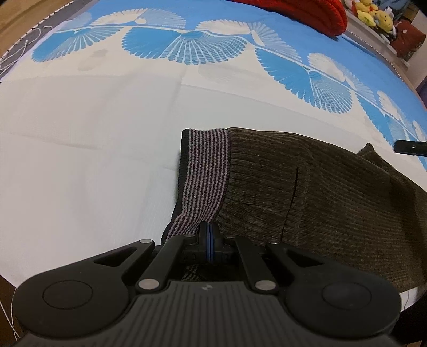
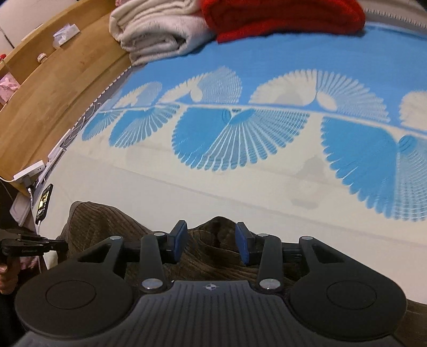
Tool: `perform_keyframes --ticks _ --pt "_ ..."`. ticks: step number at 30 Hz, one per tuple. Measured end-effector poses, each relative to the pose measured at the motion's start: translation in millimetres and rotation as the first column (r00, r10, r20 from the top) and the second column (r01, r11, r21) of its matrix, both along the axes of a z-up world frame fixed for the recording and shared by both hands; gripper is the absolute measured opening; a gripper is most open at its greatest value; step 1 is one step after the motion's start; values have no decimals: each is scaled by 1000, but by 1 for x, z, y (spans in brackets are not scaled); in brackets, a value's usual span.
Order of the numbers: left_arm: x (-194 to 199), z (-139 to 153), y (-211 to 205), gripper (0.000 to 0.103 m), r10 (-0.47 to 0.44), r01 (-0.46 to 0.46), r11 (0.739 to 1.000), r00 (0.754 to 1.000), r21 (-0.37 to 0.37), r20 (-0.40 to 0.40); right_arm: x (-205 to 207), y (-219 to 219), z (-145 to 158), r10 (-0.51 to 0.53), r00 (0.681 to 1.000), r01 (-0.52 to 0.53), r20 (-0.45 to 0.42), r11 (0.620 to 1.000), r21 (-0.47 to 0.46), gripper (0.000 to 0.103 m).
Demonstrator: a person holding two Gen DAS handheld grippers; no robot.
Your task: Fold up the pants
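Note:
Brown corduroy pants [image 1: 320, 186] with a striped purple-and-black waistband [image 1: 205, 170] lie on the bed sheet [image 1: 80, 160]. My left gripper [image 1: 210, 235] is shut on the near edge of the waistband. In the right wrist view the pants [image 2: 210, 256] lie bunched under my right gripper [image 2: 210, 244], which is open with its blue pads [image 2: 178, 241] on either side of a raised fold of cloth. The tip of the right gripper shows at the far right of the left wrist view [image 1: 411, 146].
The sheet is white near me and blue with fan patterns farther off [image 2: 240, 138]. A red blanket [image 2: 280, 18] and a folded cream blanket [image 2: 154, 32] lie at the far end. A wooden bed frame [image 2: 53, 93] with a phone [image 2: 44, 202] and chargers runs along the left.

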State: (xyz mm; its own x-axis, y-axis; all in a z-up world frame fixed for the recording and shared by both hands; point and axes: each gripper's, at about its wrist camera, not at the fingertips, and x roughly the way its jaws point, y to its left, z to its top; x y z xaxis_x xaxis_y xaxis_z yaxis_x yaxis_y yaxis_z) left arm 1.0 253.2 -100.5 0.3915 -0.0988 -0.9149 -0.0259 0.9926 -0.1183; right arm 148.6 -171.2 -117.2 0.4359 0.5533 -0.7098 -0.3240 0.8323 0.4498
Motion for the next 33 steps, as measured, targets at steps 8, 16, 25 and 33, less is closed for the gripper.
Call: perform_keyframes --ticks 8,16,25,33 --pt "3 -2 -4 2 -18 18 1000 1000 15 0 24 23 -32 80 995 -81 -54 997 -9 45" --pt "4 -2 -2 2 -20 20 1000 1000 7 0 29 41 -47 151 986 -155 -69 987 -47 47" --pt "7 -3 -2 2 -29 29 1000 1000 5 -4 40 29 -21 147 988 -147 48 989 17 7" --pt "6 4 3 5 -19 19 999 1000 -40 -2 44 -1 0 -81 981 87 177 996 -26 3"
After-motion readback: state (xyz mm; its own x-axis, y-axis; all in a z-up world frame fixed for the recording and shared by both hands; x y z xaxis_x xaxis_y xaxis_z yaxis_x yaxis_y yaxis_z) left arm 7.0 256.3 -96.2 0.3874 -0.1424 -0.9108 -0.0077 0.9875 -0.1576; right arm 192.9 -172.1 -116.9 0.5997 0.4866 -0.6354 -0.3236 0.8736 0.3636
